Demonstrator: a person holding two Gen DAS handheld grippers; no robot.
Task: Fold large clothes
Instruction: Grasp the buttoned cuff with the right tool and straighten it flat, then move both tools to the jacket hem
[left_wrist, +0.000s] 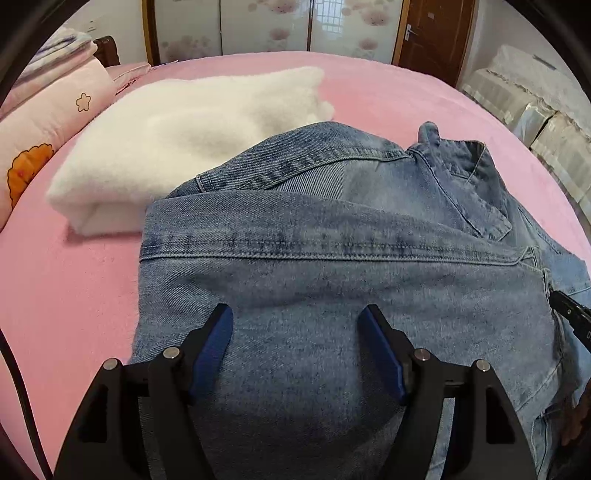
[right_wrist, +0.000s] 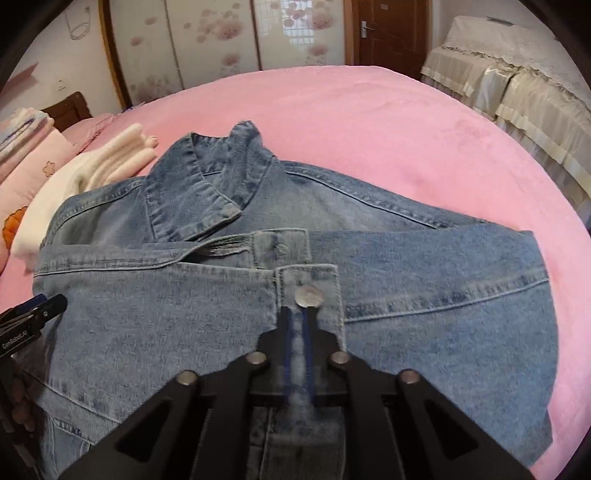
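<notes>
A blue denim jacket (left_wrist: 332, 288) lies partly folded on the pink bed, collar (right_wrist: 192, 192) towards the far side. My left gripper (left_wrist: 297, 321) is open and empty, its blue pads just above the jacket's left part. My right gripper (right_wrist: 297, 317) is shut on the jacket's (right_wrist: 406, 295) button placket, just below a metal button (right_wrist: 308, 296). The left gripper also shows at the left edge of the right wrist view (right_wrist: 44, 306). The right gripper's tip shows at the right edge of the left wrist view (left_wrist: 570, 314).
A folded white fluffy garment (left_wrist: 177, 147) lies on the pink bedspread (left_wrist: 66, 302) left of the jacket. Pink pillows (left_wrist: 40, 122) are stacked at far left. A lace-covered piece of furniture (right_wrist: 517, 81) stands to the right, a wardrobe and a wooden door (right_wrist: 388, 33) behind.
</notes>
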